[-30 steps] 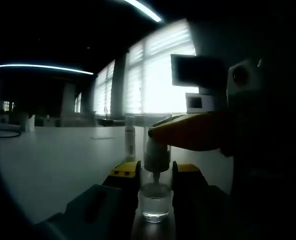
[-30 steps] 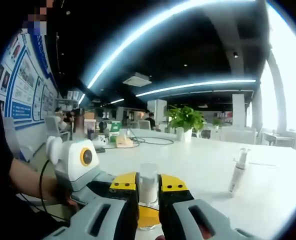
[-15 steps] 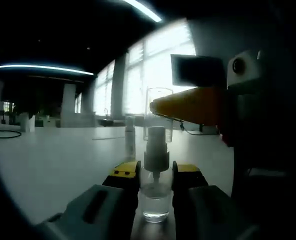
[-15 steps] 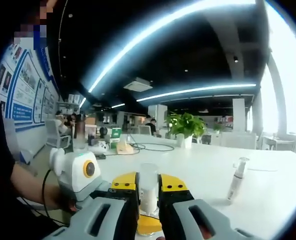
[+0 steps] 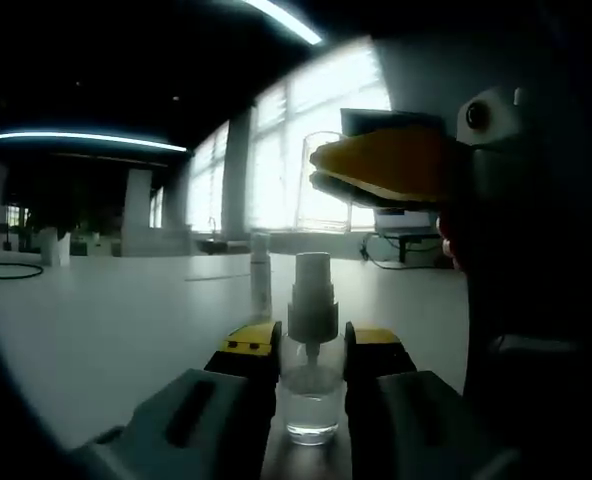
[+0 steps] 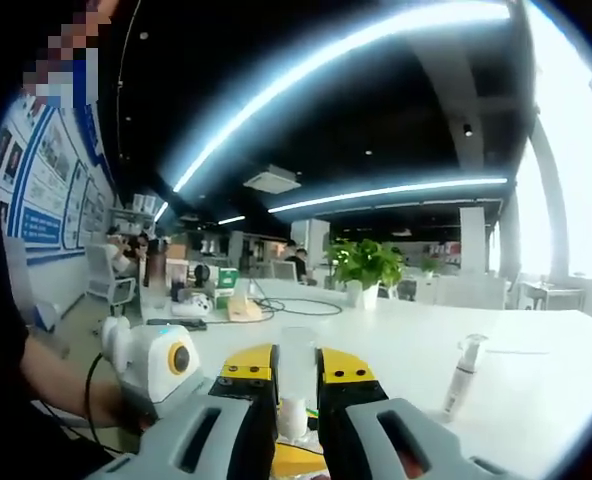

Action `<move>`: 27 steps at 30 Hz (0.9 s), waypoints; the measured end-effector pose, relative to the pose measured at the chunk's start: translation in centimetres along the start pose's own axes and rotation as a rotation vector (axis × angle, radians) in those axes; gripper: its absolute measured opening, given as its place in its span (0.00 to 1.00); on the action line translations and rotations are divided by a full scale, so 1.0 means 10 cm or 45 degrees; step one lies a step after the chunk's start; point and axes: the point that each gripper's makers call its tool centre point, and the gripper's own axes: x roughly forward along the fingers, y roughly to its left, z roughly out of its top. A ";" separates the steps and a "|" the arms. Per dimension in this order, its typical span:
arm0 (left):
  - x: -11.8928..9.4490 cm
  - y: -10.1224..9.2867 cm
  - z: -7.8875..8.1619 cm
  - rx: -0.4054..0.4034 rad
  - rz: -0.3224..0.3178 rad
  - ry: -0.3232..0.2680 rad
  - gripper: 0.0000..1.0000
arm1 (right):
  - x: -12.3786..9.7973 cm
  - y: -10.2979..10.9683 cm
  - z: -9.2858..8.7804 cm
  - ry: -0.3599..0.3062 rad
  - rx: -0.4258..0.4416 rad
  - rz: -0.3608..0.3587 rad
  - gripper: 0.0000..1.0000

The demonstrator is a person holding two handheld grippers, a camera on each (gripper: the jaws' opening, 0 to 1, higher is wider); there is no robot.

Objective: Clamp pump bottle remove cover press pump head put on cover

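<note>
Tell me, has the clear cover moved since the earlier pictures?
Yes. In the left gripper view, the right gripper has lifted the clear cover off the pump head; it now sits above it against the window.

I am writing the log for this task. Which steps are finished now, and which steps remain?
Done: the left gripper clamps the pump bottle, and the clear cover is off, exposing the pump head. In hand: the right gripper holds the cover above the bottle. Left: pressing the pump head and putting the cover on.
</note>
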 end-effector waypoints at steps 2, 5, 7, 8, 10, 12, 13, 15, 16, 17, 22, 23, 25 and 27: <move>0.00 0.01 0.00 -0.001 0.005 0.001 0.16 | -0.01 -0.04 0.02 -0.006 0.005 -0.010 0.09; 0.00 0.01 0.00 -0.001 0.006 0.001 0.16 | -0.03 -0.09 0.04 -0.012 0.005 -0.027 0.09; 0.00 0.01 0.00 -0.001 0.005 0.002 0.16 | -0.04 -0.13 0.04 -0.011 0.002 -0.036 0.09; 0.00 0.02 0.00 -0.001 0.009 0.003 0.16 | -0.06 -0.15 0.04 -0.010 0.000 -0.042 0.09; 0.02 0.04 -0.01 -0.012 0.007 0.013 0.16 | -0.09 -0.21 0.03 -0.006 0.001 -0.061 0.09; 0.03 0.05 0.00 -0.008 0.003 0.019 0.16 | -0.12 -0.27 0.03 -0.007 0.009 -0.078 0.09; 0.04 0.05 -0.01 -0.015 -0.008 0.026 0.16 | -0.14 -0.29 0.03 -0.010 0.010 -0.086 0.09; 0.06 0.06 -0.01 -0.011 -0.018 0.039 0.16 | -0.16 -0.33 0.03 -0.013 0.013 -0.099 0.09; 0.07 0.06 -0.02 -0.011 -0.023 0.043 0.16 | -0.17 -0.35 0.03 -0.017 0.018 -0.105 0.09; 0.08 0.06 -0.02 -0.007 -0.032 0.051 0.16 | -0.19 -0.37 0.03 -0.017 0.019 -0.112 0.09; 0.13 0.14 -0.04 -0.003 -0.070 0.067 0.16 | -0.21 -0.43 0.00 -0.001 -0.015 -0.139 0.09; 0.14 0.16 -0.04 -0.004 -0.075 0.064 0.16 | -0.21 -0.44 0.00 0.000 -0.020 -0.140 0.09; 0.16 0.18 -0.04 -0.003 -0.085 0.062 0.16 | -0.22 -0.46 -0.01 0.003 -0.026 -0.148 0.09; 0.19 0.19 -0.04 -0.006 -0.088 0.064 0.16 | -0.24 -0.48 -0.01 0.001 -0.017 -0.158 0.09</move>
